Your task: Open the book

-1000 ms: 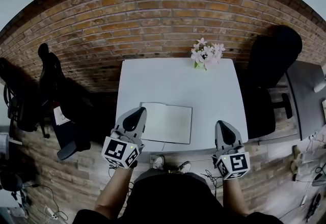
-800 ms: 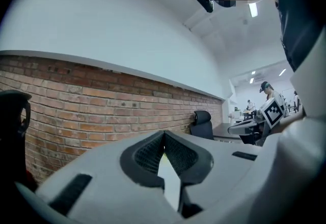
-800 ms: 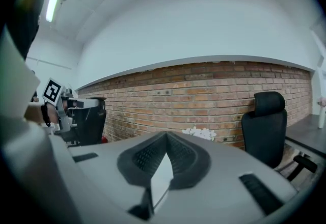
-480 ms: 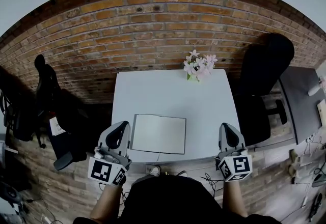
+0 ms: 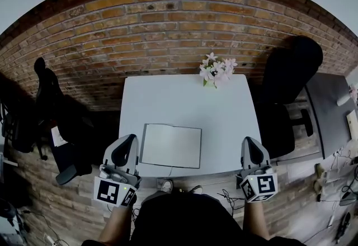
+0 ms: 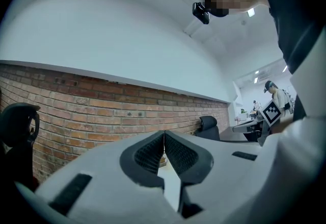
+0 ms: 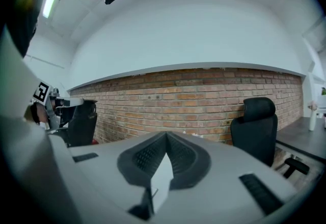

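Observation:
A white book (image 5: 170, 146) lies flat near the front edge of the white table (image 5: 190, 99), showing one plain white face. My left gripper (image 5: 130, 138) hovers just left of the book, at the table's front left corner, clear of it. Its jaws are shut with nothing between them, as the left gripper view shows (image 6: 164, 133). My right gripper (image 5: 250, 140) hangs at the table's front right corner, well right of the book. The pads of the right gripper (image 7: 166, 134) also meet, empty. Both grippers point level toward the brick wall.
A bunch of pink and white flowers (image 5: 216, 70) stands at the table's far edge. A black office chair (image 5: 292, 69) is right of the table, another black chair (image 5: 49, 97) to the left. A grey desk (image 5: 331, 106) lies far right. A brick wall runs behind.
My left gripper has drawn back from the book's left edge to beside the table corner. The right gripper has shifted slightly. The book stays in place.

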`<state>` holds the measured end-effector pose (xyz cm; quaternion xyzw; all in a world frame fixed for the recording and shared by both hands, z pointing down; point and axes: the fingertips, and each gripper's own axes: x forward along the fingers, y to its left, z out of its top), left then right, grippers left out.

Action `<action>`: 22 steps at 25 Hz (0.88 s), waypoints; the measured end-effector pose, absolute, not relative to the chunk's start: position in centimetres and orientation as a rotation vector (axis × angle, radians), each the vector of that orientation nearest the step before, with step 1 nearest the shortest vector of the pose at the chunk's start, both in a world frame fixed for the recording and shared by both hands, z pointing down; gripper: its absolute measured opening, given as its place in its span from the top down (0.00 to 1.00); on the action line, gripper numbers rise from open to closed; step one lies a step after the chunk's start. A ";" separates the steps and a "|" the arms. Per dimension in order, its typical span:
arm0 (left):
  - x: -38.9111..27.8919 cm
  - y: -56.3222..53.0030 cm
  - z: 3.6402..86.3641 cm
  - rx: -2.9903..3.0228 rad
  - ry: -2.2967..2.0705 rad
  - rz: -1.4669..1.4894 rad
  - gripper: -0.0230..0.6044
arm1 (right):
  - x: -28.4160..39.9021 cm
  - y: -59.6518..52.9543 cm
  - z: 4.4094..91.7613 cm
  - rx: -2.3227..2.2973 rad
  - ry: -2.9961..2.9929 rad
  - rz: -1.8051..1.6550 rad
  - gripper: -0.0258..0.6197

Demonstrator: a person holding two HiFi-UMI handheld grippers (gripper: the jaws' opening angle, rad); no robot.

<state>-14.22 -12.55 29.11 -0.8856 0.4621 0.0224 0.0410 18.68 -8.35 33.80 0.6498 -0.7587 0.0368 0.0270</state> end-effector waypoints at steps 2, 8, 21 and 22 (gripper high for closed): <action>-14.4 -12.6 29.0 -2.699 1.429 0.079 0.92 | 18.8 -8.3 33.7 2.018 -2.347 0.112 0.94; -14.8 -12.4 29.3 -2.693 1.451 0.107 0.92 | 18.9 -7.7 33.7 2.017 -2.335 0.097 0.94; -14.4 -11.7 30.1 -2.679 1.454 0.076 0.92 | 17.8 -7.4 34.4 1.912 -2.330 0.046 0.94; -14.3 -11.7 30.0 -2.678 1.454 0.079 0.92 | 17.6 -7.3 34.2 1.903 -2.341 0.037 0.94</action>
